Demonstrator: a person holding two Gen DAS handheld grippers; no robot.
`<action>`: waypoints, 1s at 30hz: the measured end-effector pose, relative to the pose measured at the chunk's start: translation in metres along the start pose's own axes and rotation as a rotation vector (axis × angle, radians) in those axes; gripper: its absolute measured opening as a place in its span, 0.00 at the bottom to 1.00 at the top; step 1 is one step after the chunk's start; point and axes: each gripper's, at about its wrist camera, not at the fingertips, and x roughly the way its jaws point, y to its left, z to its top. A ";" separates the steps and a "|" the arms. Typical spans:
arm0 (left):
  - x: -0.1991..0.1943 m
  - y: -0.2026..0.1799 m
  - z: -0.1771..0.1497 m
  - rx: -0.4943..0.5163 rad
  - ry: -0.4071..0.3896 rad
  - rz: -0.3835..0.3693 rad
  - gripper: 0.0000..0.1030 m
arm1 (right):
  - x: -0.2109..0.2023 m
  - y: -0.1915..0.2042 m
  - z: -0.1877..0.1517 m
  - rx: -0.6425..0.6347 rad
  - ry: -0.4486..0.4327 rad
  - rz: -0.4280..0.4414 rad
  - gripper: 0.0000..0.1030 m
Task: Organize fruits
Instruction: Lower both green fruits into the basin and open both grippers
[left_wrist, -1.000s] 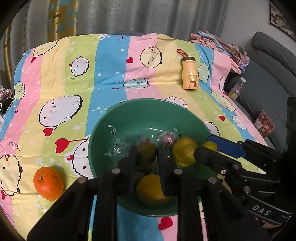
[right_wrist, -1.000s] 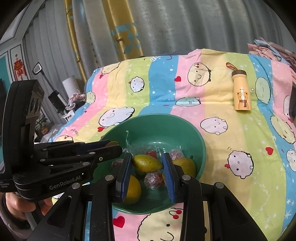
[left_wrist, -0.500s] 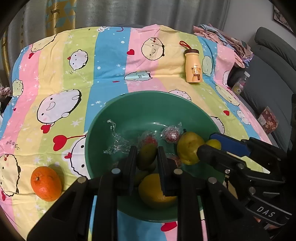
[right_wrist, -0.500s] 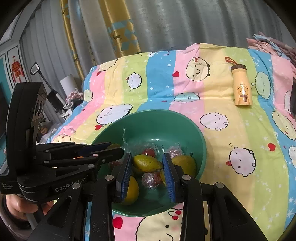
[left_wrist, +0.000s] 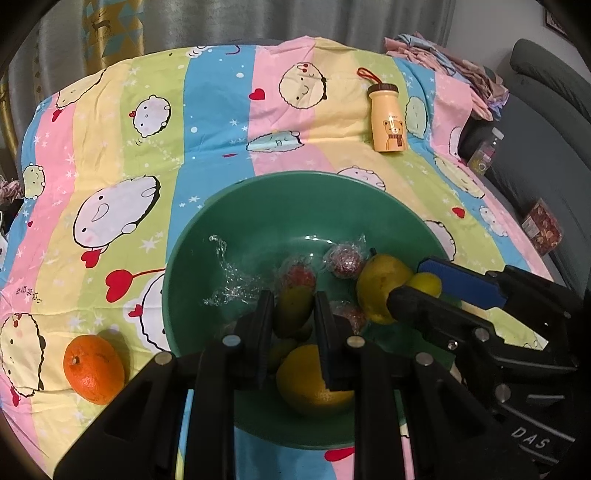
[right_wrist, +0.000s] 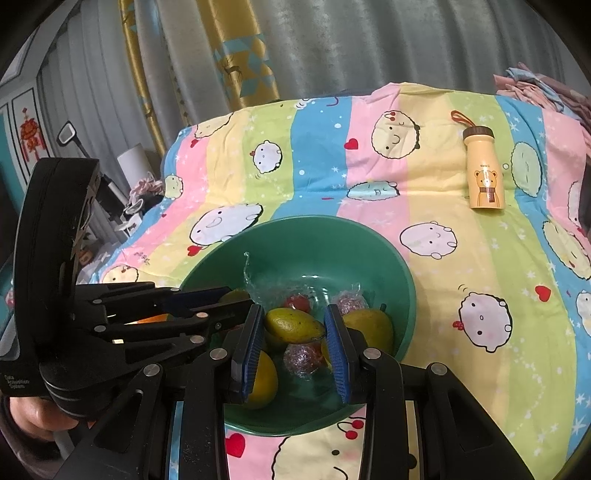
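Note:
A green bowl on the striped cartoon cloth holds a green-yellow mango, a yellow pear, a yellow orange and several plastic-wrapped red fruits. An orange lies on the cloth left of the bowl. My left gripper hovers over the bowl, jaws narrowly apart, empty. My right gripper is open above the bowl, with the mango seen between its blue pads; contact is not clear.
A yellow bear bottle lies at the far right of the cloth. Folded clothes and a grey sofa are at the right. Loose clear plastic wrap lies in the bowl. Curtains hang behind.
Both grippers have drawn back and risen slightly, so the bowl sits a little lower and farther in view. Jaw gaps look unchanged.

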 end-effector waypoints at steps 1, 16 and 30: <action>0.001 0.000 0.000 0.002 0.005 0.003 0.21 | 0.001 0.000 0.000 -0.001 0.004 -0.002 0.34; 0.006 0.000 0.000 0.011 0.040 0.027 0.21 | 0.004 0.000 0.001 -0.005 0.021 -0.024 0.34; 0.012 -0.001 0.003 0.028 0.088 0.054 0.21 | 0.006 -0.003 -0.001 -0.004 0.037 -0.050 0.34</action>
